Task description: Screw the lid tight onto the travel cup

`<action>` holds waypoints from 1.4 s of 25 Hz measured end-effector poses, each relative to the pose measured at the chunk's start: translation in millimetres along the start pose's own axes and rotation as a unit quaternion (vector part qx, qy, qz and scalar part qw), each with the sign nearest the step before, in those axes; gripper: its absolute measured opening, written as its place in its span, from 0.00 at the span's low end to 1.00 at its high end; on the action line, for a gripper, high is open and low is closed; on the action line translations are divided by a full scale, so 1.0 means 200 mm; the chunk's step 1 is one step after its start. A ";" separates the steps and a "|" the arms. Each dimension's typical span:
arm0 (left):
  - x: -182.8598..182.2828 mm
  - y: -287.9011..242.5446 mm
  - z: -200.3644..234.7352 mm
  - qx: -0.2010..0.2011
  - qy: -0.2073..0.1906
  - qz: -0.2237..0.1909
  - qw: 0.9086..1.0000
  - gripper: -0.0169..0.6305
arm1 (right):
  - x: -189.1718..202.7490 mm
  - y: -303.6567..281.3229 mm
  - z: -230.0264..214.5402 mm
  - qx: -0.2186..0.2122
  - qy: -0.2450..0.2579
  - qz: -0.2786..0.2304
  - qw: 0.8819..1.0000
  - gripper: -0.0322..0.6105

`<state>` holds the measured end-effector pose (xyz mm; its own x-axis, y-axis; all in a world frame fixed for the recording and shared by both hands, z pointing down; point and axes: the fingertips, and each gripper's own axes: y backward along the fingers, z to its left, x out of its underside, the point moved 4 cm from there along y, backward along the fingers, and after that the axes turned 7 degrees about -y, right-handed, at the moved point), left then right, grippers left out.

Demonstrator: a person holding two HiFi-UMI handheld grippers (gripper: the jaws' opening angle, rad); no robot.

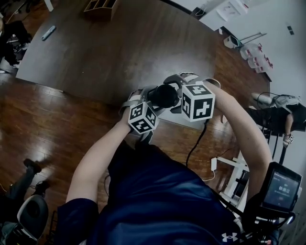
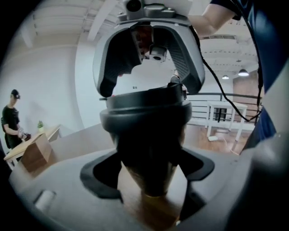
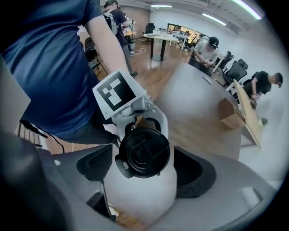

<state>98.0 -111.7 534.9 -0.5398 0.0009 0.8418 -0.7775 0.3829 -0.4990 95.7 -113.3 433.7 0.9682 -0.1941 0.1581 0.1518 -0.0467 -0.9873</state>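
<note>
The travel cup is held up in front of the person's chest, above the near edge of the table. Its black lid [image 1: 162, 95] sits on top of it. My left gripper [image 1: 143, 98] is shut on the cup's dark body [image 2: 151, 176], just under the lid's rim [image 2: 144, 113]. My right gripper [image 1: 173, 94] reaches over the lid from the other side. In the right gripper view the round lid [image 3: 144, 151] lies between the two pads [image 3: 97, 164], with a gap on each side. The right gripper [image 3: 144, 168] is open.
A dark grey table [image 1: 119, 48] stretches ahead, with a wooden box [image 1: 100, 7] at its far edge and a small grey object [image 1: 48, 32] at far left. A black cable [image 1: 196, 143] hangs from the right gripper. Another person [image 1: 287, 115] is at the right.
</note>
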 end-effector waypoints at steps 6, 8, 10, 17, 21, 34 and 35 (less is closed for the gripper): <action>0.03 0.03 0.00 0.003 0.010 -0.002 1.000 0.64 | -0.01 -0.06 -0.03 -0.002 -0.207 -0.045 0.977 0.65; 0.03 0.02 0.00 0.001 0.009 -0.003 1.000 0.64 | 0.03 -0.07 -0.03 0.036 -0.354 -0.070 0.932 0.65; 0.02 0.01 -0.01 -0.005 0.013 -0.004 1.000 0.64 | 0.05 -0.07 -0.04 0.074 -0.459 -0.103 0.879 0.65; 0.04 0.05 -0.01 -0.018 0.016 -0.001 1.000 0.64 | 0.02 0.04 -0.03 0.134 -0.483 -0.218 0.837 0.68; 0.07 0.06 -0.01 -0.011 0.034 0.009 0.999 0.66 | 0.09 0.21 -0.04 0.178 -0.511 -0.312 0.781 0.68; -0.28 0.93 0.26 -0.170 0.219 -0.143 0.950 0.16 | 0.34 0.49 0.25 0.263 -0.556 -0.542 0.572 0.09; -0.40 0.99 0.29 -0.177 0.214 -0.166 0.946 0.05 | 0.35 0.51 0.27 0.274 -0.552 -0.553 0.561 0.07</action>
<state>-31.6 -88.6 356.6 -0.0448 0.1719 0.9841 -0.6837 0.7130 -0.1556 190.8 -78.3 342.9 -0.2901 0.3961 0.8711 0.5277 0.8256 -0.1997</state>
